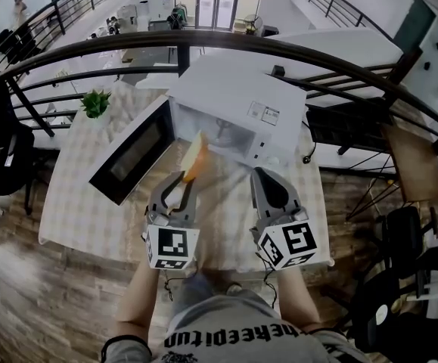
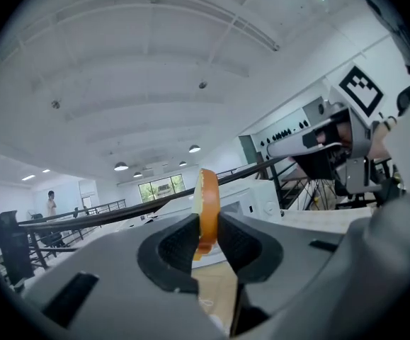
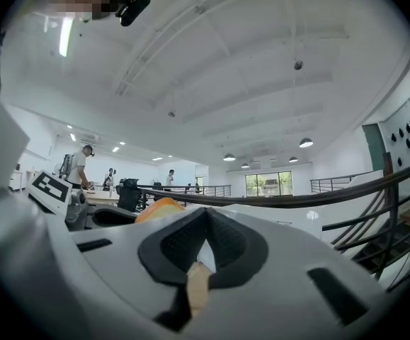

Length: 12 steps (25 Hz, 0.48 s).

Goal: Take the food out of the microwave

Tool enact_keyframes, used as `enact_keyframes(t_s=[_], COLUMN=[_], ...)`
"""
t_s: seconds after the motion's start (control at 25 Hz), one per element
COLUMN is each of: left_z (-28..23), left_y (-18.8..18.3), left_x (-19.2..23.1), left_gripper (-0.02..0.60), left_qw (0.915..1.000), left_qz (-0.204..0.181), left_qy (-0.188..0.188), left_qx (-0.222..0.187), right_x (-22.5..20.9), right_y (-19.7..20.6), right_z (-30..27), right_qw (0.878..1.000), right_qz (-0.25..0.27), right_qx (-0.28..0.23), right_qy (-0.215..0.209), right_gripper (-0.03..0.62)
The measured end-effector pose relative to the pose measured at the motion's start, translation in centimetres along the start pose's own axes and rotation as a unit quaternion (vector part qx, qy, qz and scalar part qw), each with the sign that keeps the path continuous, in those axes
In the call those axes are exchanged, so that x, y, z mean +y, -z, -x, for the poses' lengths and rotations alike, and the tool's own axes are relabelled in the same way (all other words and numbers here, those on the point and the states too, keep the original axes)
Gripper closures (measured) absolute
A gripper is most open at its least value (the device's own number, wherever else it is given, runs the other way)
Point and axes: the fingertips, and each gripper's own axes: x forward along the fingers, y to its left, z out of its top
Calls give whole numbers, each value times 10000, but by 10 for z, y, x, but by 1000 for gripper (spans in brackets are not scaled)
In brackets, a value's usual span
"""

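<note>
The white microwave stands on the table with its door swung wide to the left. My left gripper is shut on a flat orange-edged piece of food, held upright just in front of the open cavity. In the left gripper view the food stands on edge, pinched between both pads of the left gripper. My right gripper hovers beside it to the right, before the microwave's control side. Its jaws are shut with nothing between them in the right gripper view, where the food shows at left.
A checked cloth covers the table. A small green plant sits at its far left corner. A dark curved railing runs behind the microwave. An office chair stands left of the table, and another dark chair is at the right.
</note>
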Motion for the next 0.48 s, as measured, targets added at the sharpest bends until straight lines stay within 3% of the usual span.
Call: enact_keyframes(t_s=[0.48], left_z=[38], left_y=[-22], left_x=[7], left_gripper=[505], left_qw=[9970], left_qz=[540], left_qy=[-387], left_qx=[-387], right_x=[8], right_y=[-12], right_z=[21], right_qw=[9999], right_qz=[22], right_qx=[-100], right_qy=[-118], right_gripper=[589])
